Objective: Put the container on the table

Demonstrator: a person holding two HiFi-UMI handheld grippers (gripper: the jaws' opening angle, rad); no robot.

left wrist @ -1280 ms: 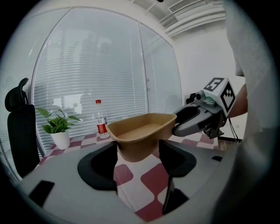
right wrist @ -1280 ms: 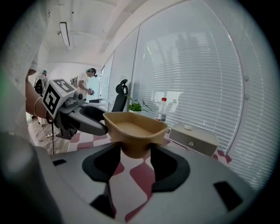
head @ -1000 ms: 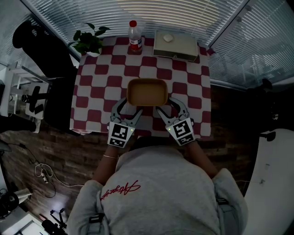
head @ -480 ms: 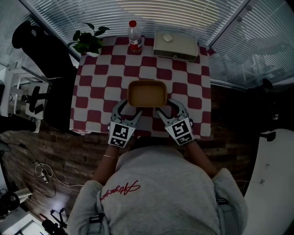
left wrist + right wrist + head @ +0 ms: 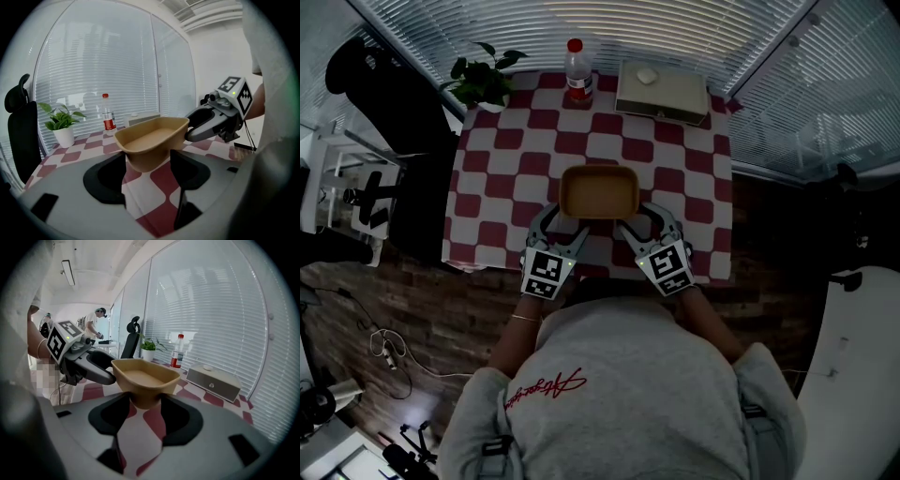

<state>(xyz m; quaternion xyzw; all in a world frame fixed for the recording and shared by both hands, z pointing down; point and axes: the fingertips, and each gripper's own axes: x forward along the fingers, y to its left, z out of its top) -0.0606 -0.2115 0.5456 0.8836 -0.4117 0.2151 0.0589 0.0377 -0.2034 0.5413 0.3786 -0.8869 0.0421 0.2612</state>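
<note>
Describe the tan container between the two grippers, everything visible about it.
The container is a tan, matte, rounded-rectangular tub, like moulded fibre or plastic, with walls tapering to a smaller flat base. It is empty, upright and level, over the near middle of the red-and-white checked tablecloth. The left gripper and right gripper each clamp one near corner between their fingers. Whether its base touches the cloth cannot be told.

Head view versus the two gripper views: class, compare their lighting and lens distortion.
Head view: dim and underexposed, blinds bowed toward the edges. Left gripper view: brighter, backlit, black fisheye vignette, container sharp. Right gripper view: same vignette, straight lines curved.
</note>
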